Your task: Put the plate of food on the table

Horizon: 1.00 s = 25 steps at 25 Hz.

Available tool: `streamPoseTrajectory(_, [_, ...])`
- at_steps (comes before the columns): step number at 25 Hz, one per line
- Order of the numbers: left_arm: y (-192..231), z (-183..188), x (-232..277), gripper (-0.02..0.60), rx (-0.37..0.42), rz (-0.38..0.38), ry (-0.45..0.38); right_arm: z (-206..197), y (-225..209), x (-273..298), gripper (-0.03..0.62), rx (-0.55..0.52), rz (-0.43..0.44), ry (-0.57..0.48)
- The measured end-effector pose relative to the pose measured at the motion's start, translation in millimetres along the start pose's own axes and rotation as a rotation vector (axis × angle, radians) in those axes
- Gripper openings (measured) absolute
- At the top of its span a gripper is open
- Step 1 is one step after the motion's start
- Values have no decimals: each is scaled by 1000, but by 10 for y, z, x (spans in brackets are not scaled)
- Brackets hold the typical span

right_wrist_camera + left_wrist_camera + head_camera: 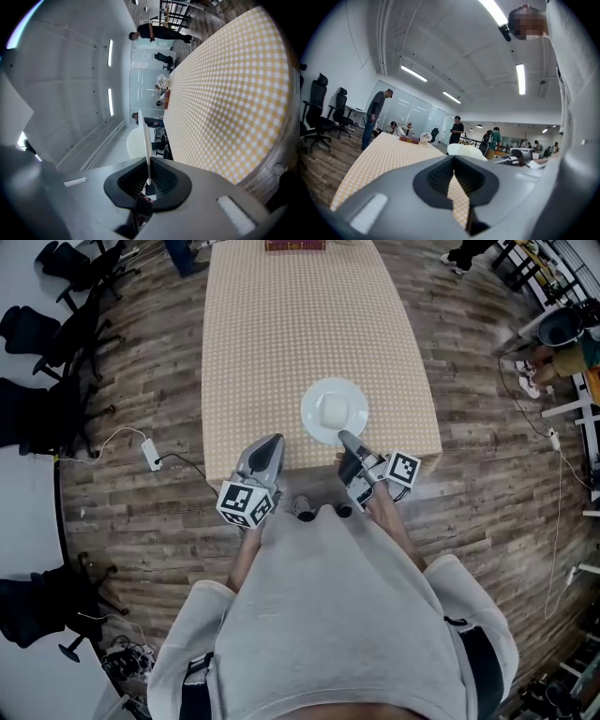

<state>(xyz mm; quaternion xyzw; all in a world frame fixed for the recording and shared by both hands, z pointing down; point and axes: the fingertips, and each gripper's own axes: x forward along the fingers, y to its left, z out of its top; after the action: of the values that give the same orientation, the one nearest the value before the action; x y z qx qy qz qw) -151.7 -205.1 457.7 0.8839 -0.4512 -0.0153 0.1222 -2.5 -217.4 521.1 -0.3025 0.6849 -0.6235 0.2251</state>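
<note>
The white plate (335, 411) sits over the near end of the table (281, 324), close to its front edge and a little right of the table's middle; a pale block of food (334, 410) lies at its centre; whether the plate rests on the yellow-checked cloth or hangs just above it cannot be told. The right gripper (345, 439) reaches in level from the person's side and its jaws are pinched on the near rim of the plate; in the right gripper view the plate runs edge-on as a thin white line straight up out of the ribbed pads (159, 180), with only the rim between them and the rest of the dish standing clear beyond the tips. The left gripper (272, 442) is beside it, to the left of the plate and apart from it, over the front edge of the table; its jaws are pressed together at the tips with nothing between them, only the cloth showing through the narrow wedge behind the tips; in the left gripper view the plate lies beyond and to the right of those jaws. A dark red book (295, 245) lies at the far end of the table; black office chairs (42, 343) stand on the wooden floor (141, 502) at the left, near a white power strip (150, 454).
</note>
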Motion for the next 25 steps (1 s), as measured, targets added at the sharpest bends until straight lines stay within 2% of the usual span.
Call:
streamPoseTrajectory(5, [-104, -48, 166, 8, -9, 43, 0, 201, -38, -30, 11, 5, 8, 46])
streamPoseTrajectory(9, [-185, -125, 114, 8, -17, 72, -15, 177, -79, -44, 11, -12, 7, 87])
streamPoseTrajectory(12, [-294, -77, 355, 8, -19, 84, -16, 433, -35, -56, 11, -13, 24, 102])
streamPoseTrajectory(15, [-380, -51, 506, 8, -22, 86, -11, 579, -24, -107, 11, -8, 29, 108])
streamPoseTrajectory(25, [-398, -136, 545, 8, -32, 84, 13, 590, -183, -228, 11, 20, -1, 86])
